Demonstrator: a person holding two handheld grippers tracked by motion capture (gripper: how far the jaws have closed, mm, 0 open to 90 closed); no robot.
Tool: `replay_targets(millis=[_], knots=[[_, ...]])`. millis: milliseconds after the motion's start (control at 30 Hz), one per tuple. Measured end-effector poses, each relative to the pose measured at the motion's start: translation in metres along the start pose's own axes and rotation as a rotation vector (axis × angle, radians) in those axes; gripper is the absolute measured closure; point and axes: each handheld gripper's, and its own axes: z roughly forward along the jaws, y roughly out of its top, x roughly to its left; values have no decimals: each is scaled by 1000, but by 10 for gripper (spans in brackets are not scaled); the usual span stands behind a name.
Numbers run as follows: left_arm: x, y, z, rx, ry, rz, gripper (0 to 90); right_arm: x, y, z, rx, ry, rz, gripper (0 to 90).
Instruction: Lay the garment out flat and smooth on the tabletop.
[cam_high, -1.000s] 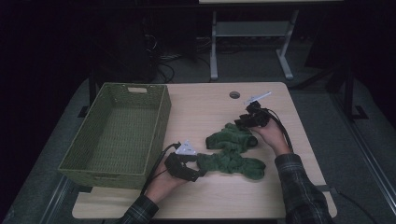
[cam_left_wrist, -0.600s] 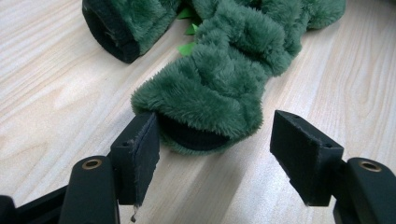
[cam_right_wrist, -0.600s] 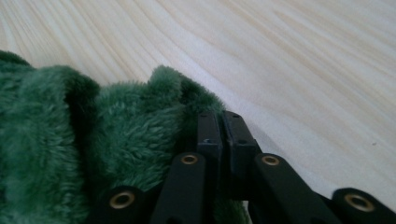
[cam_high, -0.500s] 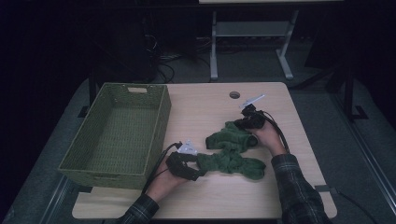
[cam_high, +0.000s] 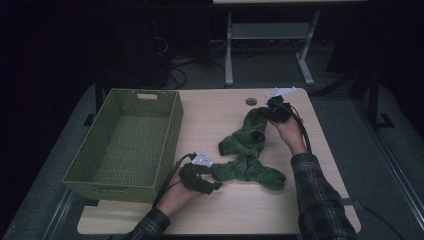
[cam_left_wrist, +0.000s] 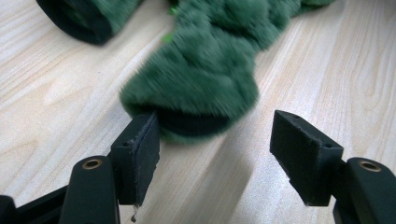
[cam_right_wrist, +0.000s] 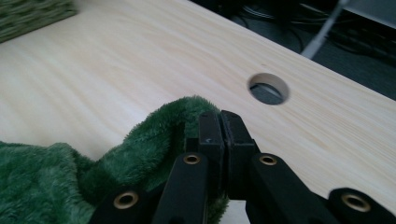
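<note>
High view: the green garment lies on the table right of the basket, your right gripper at its far end. Left gripper view: your left gripper gapes wide around a fuzzy cuff; push deeper before closing. Right gripper view: jaws pinched tight on a fabric edge; lift evenly
</note>
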Motion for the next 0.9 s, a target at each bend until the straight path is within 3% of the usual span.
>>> replay_targets(millis=[67,100,200,367,467,567,667,733,900], knots=[[0,0,1,3,-1,3,327,-6,-4,4,6,-21,19,874],[1,0,0,7,1,7,327,-9,-8,7,21,-36,32,829],[1,0,0,5,5,8,327,-11,-10,6,20,-30,53,751],[1,-1,-2,4,11,2,326,-12,-6,-15,-5,-8,71,635],[-1,-1,-3,-5,14,2,325,-11,-4,-24,-6,-1,72,613],[-2,-3,-4,-9,9,0,274,-6,-5,-42,-14,26,91,589],[-4,-5,-6,-8,21,15,249,-2,-8,-48,-13,34,94,571],[-7,-5,-5,1,37,25,172,4,-12,-53,-4,40,86,561],[-15,-7,-2,5,71,37,132,19,-25,-64,0,52,72,551]])
